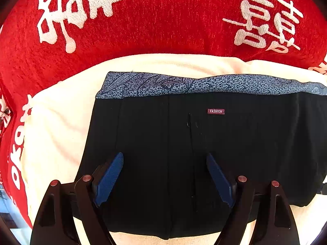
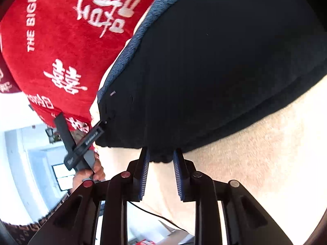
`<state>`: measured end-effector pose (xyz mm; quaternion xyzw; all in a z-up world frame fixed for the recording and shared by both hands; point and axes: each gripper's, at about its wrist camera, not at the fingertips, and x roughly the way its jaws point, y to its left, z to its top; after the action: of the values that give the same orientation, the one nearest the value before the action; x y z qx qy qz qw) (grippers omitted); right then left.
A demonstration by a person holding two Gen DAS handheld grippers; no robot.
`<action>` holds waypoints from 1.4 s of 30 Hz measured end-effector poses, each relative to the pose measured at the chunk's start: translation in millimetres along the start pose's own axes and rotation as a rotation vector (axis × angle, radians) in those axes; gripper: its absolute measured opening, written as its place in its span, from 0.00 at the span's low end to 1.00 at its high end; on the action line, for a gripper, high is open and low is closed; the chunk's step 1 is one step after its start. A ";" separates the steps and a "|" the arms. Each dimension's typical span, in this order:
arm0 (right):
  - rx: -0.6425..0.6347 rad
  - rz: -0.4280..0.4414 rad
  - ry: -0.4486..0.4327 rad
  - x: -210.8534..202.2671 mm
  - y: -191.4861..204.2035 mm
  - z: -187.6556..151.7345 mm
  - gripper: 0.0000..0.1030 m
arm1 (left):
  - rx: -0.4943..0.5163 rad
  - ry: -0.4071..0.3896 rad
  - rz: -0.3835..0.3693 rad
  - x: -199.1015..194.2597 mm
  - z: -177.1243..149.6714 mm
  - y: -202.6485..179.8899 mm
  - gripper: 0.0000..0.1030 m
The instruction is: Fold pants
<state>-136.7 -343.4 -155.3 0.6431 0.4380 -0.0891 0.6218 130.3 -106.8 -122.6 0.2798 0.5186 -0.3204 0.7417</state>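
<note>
Black pants [image 1: 204, 147] with a blue patterned waistband [image 1: 184, 84] and a small "FASHION" label [image 1: 216, 111] lie folded on a cream cloth [image 1: 55, 122]. My left gripper [image 1: 164, 159] is open above the pants, its blue pads [image 1: 108, 179] spread wide and empty. In the right wrist view the pants [image 2: 214, 61] fill the upper right. My right gripper [image 2: 160, 153] is open, its fingertips at the folded edge of the pants, with a bit of the fabric edge between them. The left gripper [image 2: 81, 143] and the hand holding it show at the pants' corner.
A red cloth with white characters [image 1: 153, 20] lies beyond the cream cloth and also shows in the right wrist view [image 2: 51, 40]. The cream cloth [image 2: 255, 163] extends to the right of my right gripper. A black cable [image 2: 151, 214] runs below.
</note>
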 end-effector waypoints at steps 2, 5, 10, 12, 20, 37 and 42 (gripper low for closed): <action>0.015 0.025 0.001 5.2 -2.7 2.4 0.28 | 0.000 -0.001 0.000 0.4 -1.0 -1.3 0.82; 0.022 0.088 0.010 12.5 4.6 12.9 0.10 | 0.007 0.003 0.001 1.4 -1.3 -2.7 0.82; -0.102 0.016 -0.007 0.4 27.0 -0.4 0.06 | 0.038 0.022 -0.017 -2.4 -5.9 7.4 0.82; -0.082 -0.068 0.021 12.3 11.3 -8.7 0.06 | 0.033 0.023 -0.019 -0.1 -11.2 12.5 0.82; -0.182 -0.152 0.024 -35.8 22.6 -2.7 0.22 | -0.015 0.072 -0.038 -19.9 0.7 12.5 0.82; -0.220 -0.599 -0.261 -70.3 10.2 199.0 0.00 | 0.006 0.042 0.032 46.4 99.1 -34.2 0.82; -0.223 -0.466 -0.189 -94.5 26.3 147.2 0.27 | 0.029 -0.005 0.030 -9.9 73.3 -20.6 0.82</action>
<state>-112.4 -511.3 -105.0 0.4412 0.5212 -0.2405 0.6898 155.2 -172.8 -92.5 0.2973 0.5078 -0.3175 0.7436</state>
